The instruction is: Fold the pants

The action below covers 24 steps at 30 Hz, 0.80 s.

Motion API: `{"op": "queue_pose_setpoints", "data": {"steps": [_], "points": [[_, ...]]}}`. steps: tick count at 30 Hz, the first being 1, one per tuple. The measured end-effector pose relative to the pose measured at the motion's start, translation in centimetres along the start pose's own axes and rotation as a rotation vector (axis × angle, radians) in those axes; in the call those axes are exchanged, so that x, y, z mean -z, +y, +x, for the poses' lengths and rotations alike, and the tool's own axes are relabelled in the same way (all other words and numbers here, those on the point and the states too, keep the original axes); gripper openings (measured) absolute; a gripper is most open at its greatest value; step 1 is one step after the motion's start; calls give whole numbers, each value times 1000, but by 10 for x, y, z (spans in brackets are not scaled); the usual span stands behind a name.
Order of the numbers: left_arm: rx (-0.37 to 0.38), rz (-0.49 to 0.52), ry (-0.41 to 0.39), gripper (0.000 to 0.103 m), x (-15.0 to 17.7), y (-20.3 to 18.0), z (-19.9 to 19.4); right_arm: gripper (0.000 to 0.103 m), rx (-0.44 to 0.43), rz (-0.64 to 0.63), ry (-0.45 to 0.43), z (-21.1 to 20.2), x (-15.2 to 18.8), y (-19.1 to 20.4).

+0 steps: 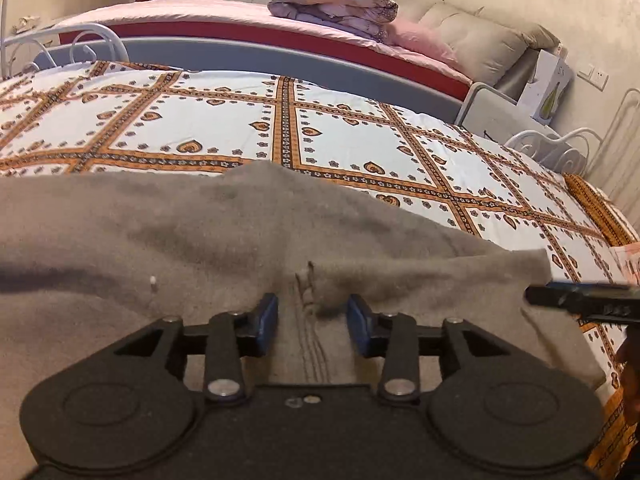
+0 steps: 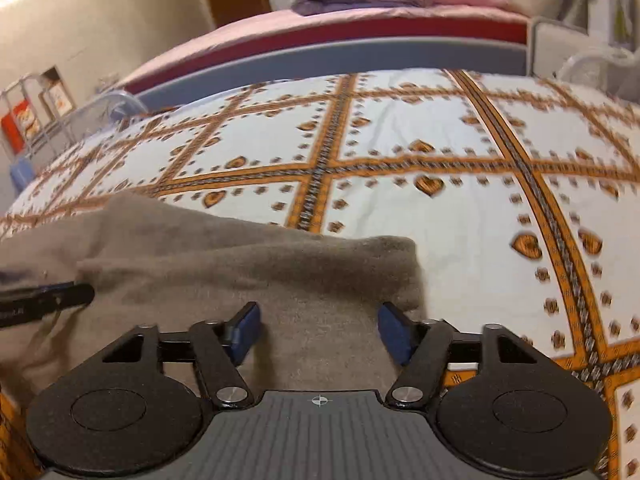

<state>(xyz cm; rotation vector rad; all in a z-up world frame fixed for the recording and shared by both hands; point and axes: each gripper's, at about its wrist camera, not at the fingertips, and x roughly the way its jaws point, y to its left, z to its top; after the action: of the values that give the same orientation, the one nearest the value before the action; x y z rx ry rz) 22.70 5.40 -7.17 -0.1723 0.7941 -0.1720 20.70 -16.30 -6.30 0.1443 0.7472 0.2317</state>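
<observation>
Grey-brown pants (image 1: 180, 240) lie spread across the near part of a bed with a white and orange patterned sheet (image 1: 340, 132). My left gripper (image 1: 312, 322) hovers low over a stitched seam of the pants, jaws apart, blue pads clear of the cloth on both sides. In the right wrist view the pants (image 2: 240, 264) end in a rounded corner at the right. My right gripper (image 2: 318, 332) stands wide open over that end, with cloth under the gap and no pad pressing. Each view catches a finger of the other gripper from the side: the right one (image 1: 580, 300) and the left one (image 2: 48, 296).
Behind the patterned bed stands a second bed with a pink cover, a folded quilt (image 1: 332, 4) and pillows (image 1: 476, 40). A white metal bed frame (image 1: 560, 148) curls up at the right. A hand (image 1: 630, 360) shows at the right edge.
</observation>
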Motion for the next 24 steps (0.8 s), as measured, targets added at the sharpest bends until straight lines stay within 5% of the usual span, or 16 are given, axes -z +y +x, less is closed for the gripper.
{"op": "queue_pose_setpoints", "data": {"steps": [1,3,5,16,20,24], "points": [[-19,0,-2,60,0,0,-4,68,-7,-17,-32,-7,0,3],[-56,8,-33,80,4,1,-18,74,-13,-35,-97,-23,1,8],[-66,37,-48,80,7,1,-32,87,-33,-57,-115,-36,5,11],[-147,47,-69,88,33,32,-101,90,-39,-165,-148,-78,40,34],[-199,-43,-88,90,41,72,-130,100,-43,-208,-165,-85,45,42],[-210,-267,-118,89,49,131,-149,100,-42,-240,-161,-82,48,47]]}}
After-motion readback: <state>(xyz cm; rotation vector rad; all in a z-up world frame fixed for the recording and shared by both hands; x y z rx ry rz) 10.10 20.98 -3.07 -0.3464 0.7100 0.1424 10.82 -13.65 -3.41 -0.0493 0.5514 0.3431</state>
